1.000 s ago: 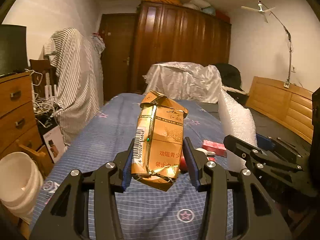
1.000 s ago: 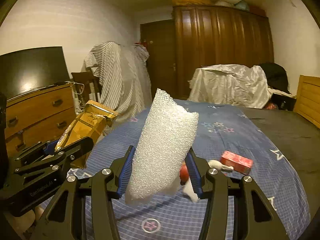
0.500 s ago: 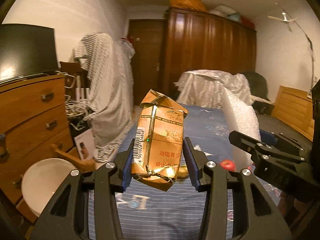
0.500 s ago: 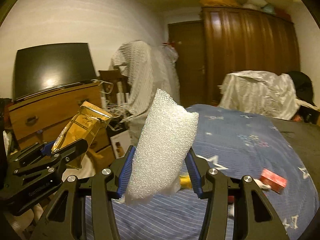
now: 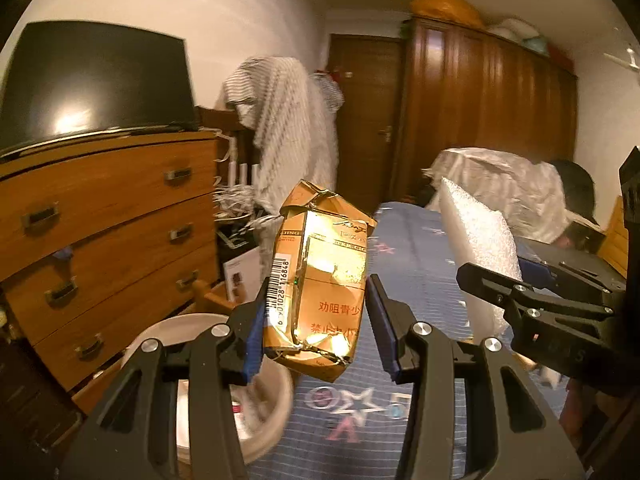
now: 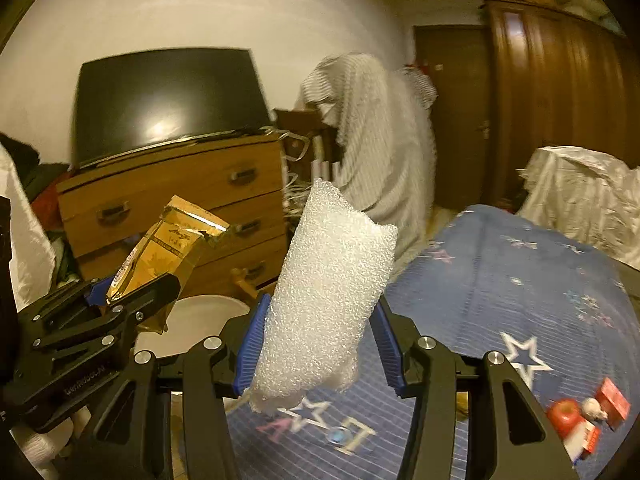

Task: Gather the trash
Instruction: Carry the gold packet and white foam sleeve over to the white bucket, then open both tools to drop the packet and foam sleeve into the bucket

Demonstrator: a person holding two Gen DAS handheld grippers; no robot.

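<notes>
Both angled slightly down, side by side: left gripper (image 5: 316,322) clamped crumpled gold cigarette pack (image 5: 320,280), right gripper (image 6: 318,342) clamped white foam sheet roll (image 6: 326,292).

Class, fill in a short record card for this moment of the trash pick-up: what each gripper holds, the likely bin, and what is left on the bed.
left gripper: shut on crumpled gold cigarette carton
right gripper: shut on white foam sheet
likely bin: white bucket on the floor beside the wooden dresser
left on bed: red apple, small red boxes, near its edge
</notes>
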